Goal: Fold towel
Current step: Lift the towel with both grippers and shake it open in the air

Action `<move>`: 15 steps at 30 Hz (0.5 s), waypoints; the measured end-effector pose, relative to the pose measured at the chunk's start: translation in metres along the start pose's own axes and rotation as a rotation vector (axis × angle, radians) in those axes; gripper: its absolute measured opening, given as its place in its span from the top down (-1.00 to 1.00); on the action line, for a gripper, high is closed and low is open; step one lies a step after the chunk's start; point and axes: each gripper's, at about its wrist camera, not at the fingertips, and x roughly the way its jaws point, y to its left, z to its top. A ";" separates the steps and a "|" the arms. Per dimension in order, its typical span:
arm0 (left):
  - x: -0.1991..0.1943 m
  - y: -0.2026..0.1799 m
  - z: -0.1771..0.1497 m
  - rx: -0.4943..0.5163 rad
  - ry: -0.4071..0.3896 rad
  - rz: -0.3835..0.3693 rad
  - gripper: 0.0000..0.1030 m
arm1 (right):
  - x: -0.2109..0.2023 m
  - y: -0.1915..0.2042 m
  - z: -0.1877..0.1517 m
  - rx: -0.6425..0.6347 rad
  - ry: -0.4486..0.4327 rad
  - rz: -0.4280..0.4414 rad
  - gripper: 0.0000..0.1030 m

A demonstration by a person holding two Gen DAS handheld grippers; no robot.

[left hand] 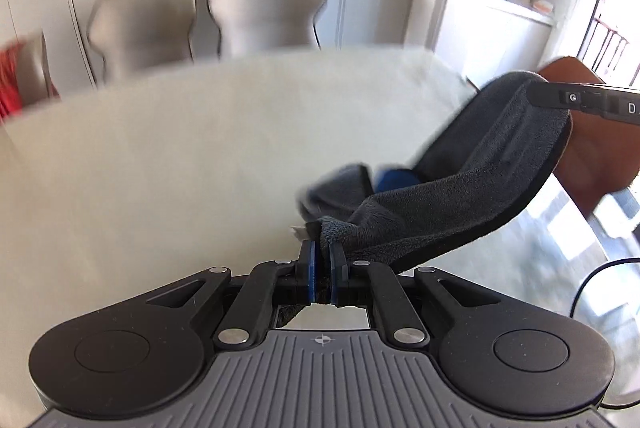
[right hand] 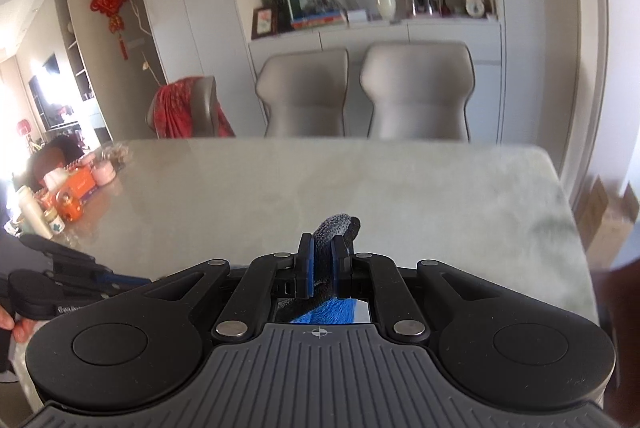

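Note:
A dark grey towel (left hand: 472,188) with a blue underside hangs in the air above the pale table (left hand: 180,148), stretched between both grippers. My left gripper (left hand: 322,248) is shut on one corner of it, the cloth bunched just past the blue pads. At the right of the left wrist view, the right gripper's black finger (left hand: 576,100) pinches the towel's far upper corner. In the right wrist view my right gripper (right hand: 323,248) is shut on a fold of the towel (right hand: 338,226), which pokes out above the fingertips. The left gripper's body (right hand: 60,280) shows at the lower left.
Two grey chairs (right hand: 360,92) stand behind the table's far edge (right hand: 320,144), a third chair with a red cloth (right hand: 184,108) at the left. Bottles and boxes (right hand: 60,196) crowd the table's left end. A brown chair (left hand: 592,148) and a black cable (left hand: 592,284) lie right.

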 end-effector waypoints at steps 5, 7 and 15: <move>-0.010 0.025 0.053 0.034 -0.075 0.068 0.89 | 0.024 -0.007 0.049 -0.038 -0.067 -0.022 0.83; -0.017 0.036 0.073 0.048 -0.097 0.095 0.89 | 0.035 -0.007 0.069 -0.061 -0.089 -0.030 0.83; -0.017 0.039 0.153 0.140 -0.199 0.233 1.00 | 0.058 -0.008 0.133 -0.117 -0.190 -0.052 0.83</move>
